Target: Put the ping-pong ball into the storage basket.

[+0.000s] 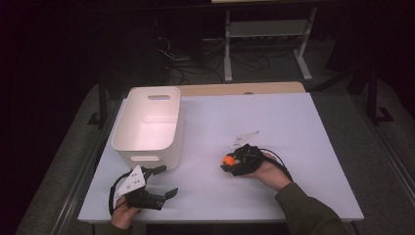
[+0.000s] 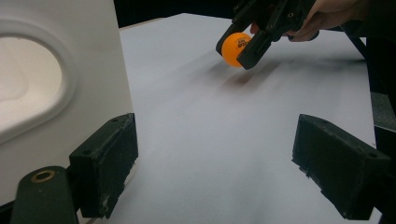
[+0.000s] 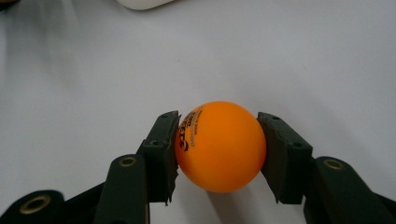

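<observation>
We begin at the left, where our left gripper (image 1: 159, 182) rests low at the near-left corner of the white table (image 1: 293, 127), its jaws spread wide with nothing between them. In the left gripper view its left jaw stands just beside the wall of the white bin (image 2: 60, 93), next to the oval handle cut-out. We judge it is parked there to stay out of the way, and perhaps to steady the bin if that were needed.

The white bin (image 1: 147, 129) stands upright on the left part of the table, open mouth up, its short end with the handle slot facing the near edge. From the high view its inside looks bare — we see only pale floor and walls, though the near inner wall is hidden from us.

Further right, well apart from the bin, our right gripper (image 1: 229, 163) points toward the left across the table with its jaws closed on the orange ball (image 3: 219, 144). The right gripper view shows both pads pressed against the ball's sides at about its widest part, which is a sensible hold for something round and smooth. In the left gripper view the orange ball (image 2: 236, 48) hangs a little clear of the table, a faint shadow beneath it — lifted, we judge, for carrying over to the bin.
</observation>
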Motion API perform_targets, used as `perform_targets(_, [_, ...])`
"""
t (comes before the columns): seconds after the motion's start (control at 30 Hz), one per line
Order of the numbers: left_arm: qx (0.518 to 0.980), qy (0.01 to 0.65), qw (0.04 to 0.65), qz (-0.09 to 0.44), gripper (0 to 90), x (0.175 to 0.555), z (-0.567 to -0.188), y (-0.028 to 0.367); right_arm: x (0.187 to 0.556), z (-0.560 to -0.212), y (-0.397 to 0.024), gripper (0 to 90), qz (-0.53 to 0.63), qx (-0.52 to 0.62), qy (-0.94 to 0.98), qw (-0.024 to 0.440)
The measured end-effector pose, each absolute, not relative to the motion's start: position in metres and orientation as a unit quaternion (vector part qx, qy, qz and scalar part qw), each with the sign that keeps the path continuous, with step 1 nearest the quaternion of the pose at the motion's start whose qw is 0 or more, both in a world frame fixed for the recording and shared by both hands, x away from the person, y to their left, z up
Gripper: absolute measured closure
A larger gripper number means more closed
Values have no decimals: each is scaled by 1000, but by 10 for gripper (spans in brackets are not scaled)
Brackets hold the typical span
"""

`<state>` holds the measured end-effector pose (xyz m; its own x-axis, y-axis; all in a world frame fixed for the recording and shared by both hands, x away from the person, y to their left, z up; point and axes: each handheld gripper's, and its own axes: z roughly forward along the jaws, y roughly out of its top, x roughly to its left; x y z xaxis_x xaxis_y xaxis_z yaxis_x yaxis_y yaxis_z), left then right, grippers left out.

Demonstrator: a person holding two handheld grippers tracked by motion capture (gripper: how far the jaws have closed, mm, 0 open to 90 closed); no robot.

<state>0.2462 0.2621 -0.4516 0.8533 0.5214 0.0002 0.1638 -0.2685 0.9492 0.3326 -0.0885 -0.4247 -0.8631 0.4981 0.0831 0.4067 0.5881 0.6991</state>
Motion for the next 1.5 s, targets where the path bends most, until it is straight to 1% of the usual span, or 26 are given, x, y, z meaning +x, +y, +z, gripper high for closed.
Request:
perform_targets(1.07, [781,218,563,160,140,246,-452,262,334,-422,-54,496,376,220,899,50])
perform_targets(1.5, [782,219,562,160,141,246,-452,262,334,-412,-49,496,378,213,900,48])
